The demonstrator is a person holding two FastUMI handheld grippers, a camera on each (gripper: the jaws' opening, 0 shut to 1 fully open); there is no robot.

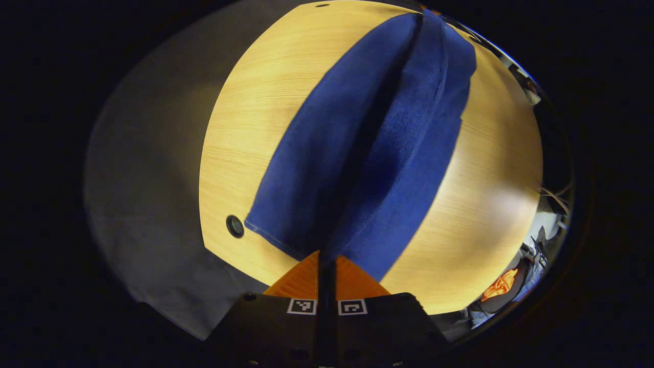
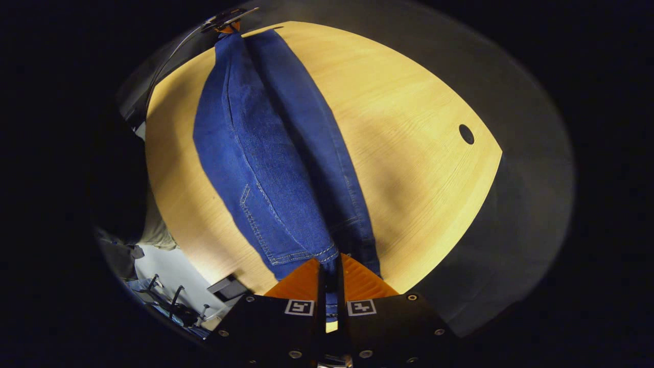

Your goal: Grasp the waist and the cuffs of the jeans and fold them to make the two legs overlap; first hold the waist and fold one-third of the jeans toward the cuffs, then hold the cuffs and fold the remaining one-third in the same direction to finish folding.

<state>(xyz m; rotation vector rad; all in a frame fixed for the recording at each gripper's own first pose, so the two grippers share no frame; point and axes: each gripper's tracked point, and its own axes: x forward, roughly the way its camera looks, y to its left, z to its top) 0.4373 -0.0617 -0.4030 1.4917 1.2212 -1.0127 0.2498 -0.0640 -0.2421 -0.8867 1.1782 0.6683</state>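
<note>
Blue jeans (image 1: 368, 148) lie lengthwise across a light wooden table (image 1: 245, 128), creased along the middle so the two legs rise toward each other. My left gripper (image 1: 327, 258) is shut on the cuff end at the near table edge. In the right gripper view the waist end of the jeans (image 2: 265, 174), with a stitched back pocket (image 2: 286, 230), runs away toward the far end. My right gripper (image 2: 329, 263) is shut on the waistband. The left gripper (image 2: 225, 23) appears small at the far cuffs.
A round cable hole (image 1: 235, 226) sits in the table beside the cuffs and shows as the cable hole (image 2: 466, 134) in the right gripper view. Grey floor (image 1: 148, 168) surrounds the table. Clutter (image 1: 500, 286) and stands (image 2: 168, 301) lie past the table's edges.
</note>
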